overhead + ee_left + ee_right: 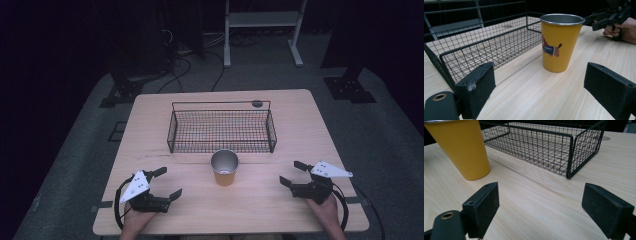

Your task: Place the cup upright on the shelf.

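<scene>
Left gripper (164,183) rests low at the near-left of the table (295,115), jaws spread wide, holding nothing, aimed toward the cup (224,168). The cup stands upright at table centre, just in front of the wire basket (222,131), apart from it.

Right gripper (291,173) sits at near-right, jaws likewise wide open and empty.

Risks, judged: the cup is tall, tapered to a narrow base, smooth-walled; a one-sided jaw contact would likely tip it or skid it into the basket. A high pinch on the taper could let it slip downward.

Materials: cup has a yellow coat, bare metal rim and interior, cartoon dog print. Basket is black wire mesh, rectangular, low-walled. Table is pale wood grain, matte. Jaw pads are flat black blocks.
</scene>
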The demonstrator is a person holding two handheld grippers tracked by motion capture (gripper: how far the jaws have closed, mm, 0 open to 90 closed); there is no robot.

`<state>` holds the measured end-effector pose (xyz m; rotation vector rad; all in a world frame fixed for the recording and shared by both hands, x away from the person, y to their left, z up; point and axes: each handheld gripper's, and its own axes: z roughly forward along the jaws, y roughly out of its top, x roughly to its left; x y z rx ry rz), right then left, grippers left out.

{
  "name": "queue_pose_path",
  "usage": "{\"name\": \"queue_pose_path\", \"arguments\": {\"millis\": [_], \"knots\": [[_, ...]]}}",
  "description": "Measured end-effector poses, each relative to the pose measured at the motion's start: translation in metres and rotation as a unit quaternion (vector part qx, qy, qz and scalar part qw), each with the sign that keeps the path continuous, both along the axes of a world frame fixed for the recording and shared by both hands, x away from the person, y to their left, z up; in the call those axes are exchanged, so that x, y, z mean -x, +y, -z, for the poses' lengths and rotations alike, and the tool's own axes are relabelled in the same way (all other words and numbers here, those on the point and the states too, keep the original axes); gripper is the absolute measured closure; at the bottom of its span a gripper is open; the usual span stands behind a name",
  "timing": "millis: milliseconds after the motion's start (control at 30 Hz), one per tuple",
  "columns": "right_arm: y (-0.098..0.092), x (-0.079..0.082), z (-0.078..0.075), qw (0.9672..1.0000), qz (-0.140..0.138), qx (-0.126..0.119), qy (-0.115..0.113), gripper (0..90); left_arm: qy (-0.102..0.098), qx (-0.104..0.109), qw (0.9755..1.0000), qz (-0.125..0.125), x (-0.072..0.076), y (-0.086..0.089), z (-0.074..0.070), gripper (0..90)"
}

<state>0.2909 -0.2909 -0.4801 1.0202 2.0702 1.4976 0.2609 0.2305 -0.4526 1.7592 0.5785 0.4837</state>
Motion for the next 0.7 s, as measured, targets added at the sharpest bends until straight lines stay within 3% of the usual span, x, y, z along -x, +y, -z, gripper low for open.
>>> {"name": "queue_pose_path", "arguments": {"millis": [700], "knots": [[0.0,0.0,0.0,1.0,0.004,0.0,0.002,13.5,0.008,0.016,0.9996,0.024,-0.001,-0.012,-0.001,5.4]]}}
